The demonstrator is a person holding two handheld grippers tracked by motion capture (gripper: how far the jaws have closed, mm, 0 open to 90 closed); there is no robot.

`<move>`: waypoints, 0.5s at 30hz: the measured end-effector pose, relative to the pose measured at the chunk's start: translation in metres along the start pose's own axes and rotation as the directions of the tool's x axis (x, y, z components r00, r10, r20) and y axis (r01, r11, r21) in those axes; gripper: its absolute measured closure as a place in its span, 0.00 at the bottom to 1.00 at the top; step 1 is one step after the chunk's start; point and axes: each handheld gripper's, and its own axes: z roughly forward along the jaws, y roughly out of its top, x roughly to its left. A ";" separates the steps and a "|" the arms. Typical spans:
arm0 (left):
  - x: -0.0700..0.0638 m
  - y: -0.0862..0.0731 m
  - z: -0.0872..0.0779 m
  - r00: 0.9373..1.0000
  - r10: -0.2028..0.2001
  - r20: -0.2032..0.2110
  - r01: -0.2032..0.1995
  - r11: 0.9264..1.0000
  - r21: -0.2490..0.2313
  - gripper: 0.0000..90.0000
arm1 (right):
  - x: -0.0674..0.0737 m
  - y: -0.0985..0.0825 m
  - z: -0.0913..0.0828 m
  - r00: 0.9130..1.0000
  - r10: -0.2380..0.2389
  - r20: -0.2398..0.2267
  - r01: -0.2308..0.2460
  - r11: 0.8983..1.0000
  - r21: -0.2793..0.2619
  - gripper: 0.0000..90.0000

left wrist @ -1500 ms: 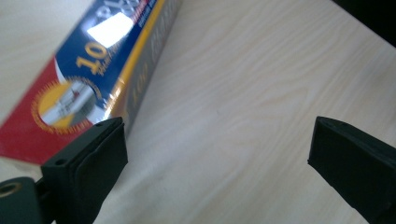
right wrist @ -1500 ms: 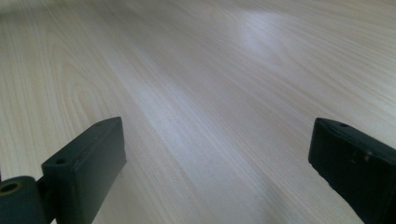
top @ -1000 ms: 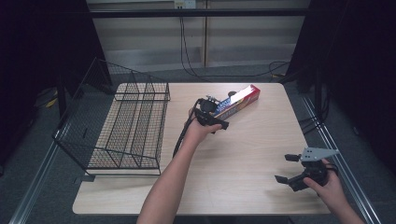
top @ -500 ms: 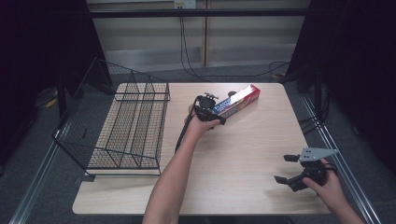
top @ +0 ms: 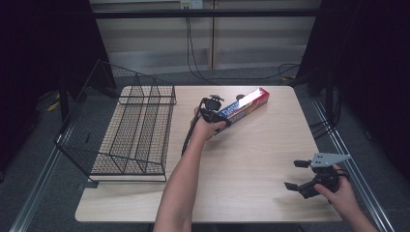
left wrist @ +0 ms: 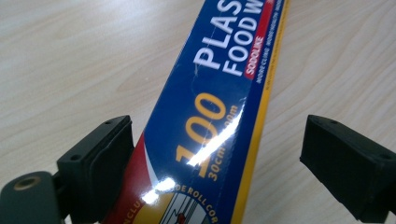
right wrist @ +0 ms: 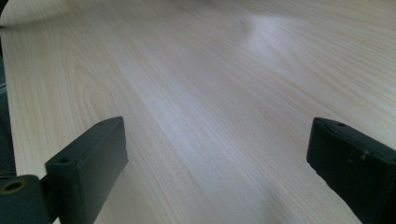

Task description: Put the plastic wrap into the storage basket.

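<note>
A long blue, red and yellow plastic food wrap box (top: 244, 102) lies slantwise on the far middle of the table. My left gripper (top: 223, 115) is at its near left end. In the left gripper view the box (left wrist: 210, 116) runs up between the two black jaws of my left gripper (left wrist: 215, 154). The left pad sits close to the box and the right pad stands clear of it, so the gripper is open. Its jaws have just been closing a little around the box. My right gripper (top: 293, 174) rests open near the table's front right, with bare wood between its jaws (right wrist: 217, 163).
A black wire rack (top: 135, 130) stands on the table's left side, overhanging the left edge. The wooden table (top: 251, 159) spreads between the two hands. Cables lie on the floor behind the table.
My left gripper has shifted slightly left and lower over the near end of the box. The box and the right hand have stayed put.
</note>
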 end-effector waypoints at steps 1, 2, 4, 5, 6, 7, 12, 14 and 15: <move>-0.001 -0.001 0.002 1.000 -0.018 -0.005 0.018 1.000 -0.016 0.11 | 0.000 0.000 0.000 1.000 0.001 -0.002 -0.001 1.000 0.000 0.05; -0.001 -0.001 0.002 1.000 -0.018 -0.005 0.018 1.000 -0.016 0.12 | 0.000 0.000 0.000 1.000 0.001 -0.002 -0.001 1.000 0.000 0.05; 0.000 -0.003 0.004 1.000 -0.002 -0.013 0.002 1.000 0.007 0.15 | -0.001 0.000 0.000 1.000 0.001 0.000 -0.001 1.000 0.002 0.05; 0.001 -0.003 0.005 1.000 0.002 -0.025 -0.002 1.000 0.005 0.15 | -0.001 0.000 0.000 1.000 0.001 0.000 -0.001 1.000 0.002 0.05; 0.002 -0.004 0.004 0.999 0.009 -0.030 -0.008 1.000 0.015 0.17 | -0.001 0.000 0.000 1.000 0.000 0.000 0.000 1.000 0.002 0.05; 0.002 -0.004 0.003 0.999 0.013 -0.040 -0.012 1.000 0.019 0.24 | -0.001 0.000 0.000 1.000 0.003 0.000 -0.003 1.000 0.001 0.05; 0.002 -0.004 0.000 0.998 0.040 -0.055 -0.038 0.998 0.040 0.30 | -0.001 -0.001 0.000 1.000 0.002 -0.001 -0.002 1.000 0.002 0.05; -0.002 -0.004 -0.001 0.998 0.052 -0.040 -0.050 0.997 0.065 0.32 | -0.001 -0.001 0.000 1.000 0.003 -0.003 -0.003 1.000 0.003 0.05; -0.002 -0.004 -0.001 0.998 0.052 -0.040 -0.050 0.997 0.065 0.34 | -0.002 -0.001 0.000 1.000 0.004 -0.005 -0.004 1.000 0.003 0.05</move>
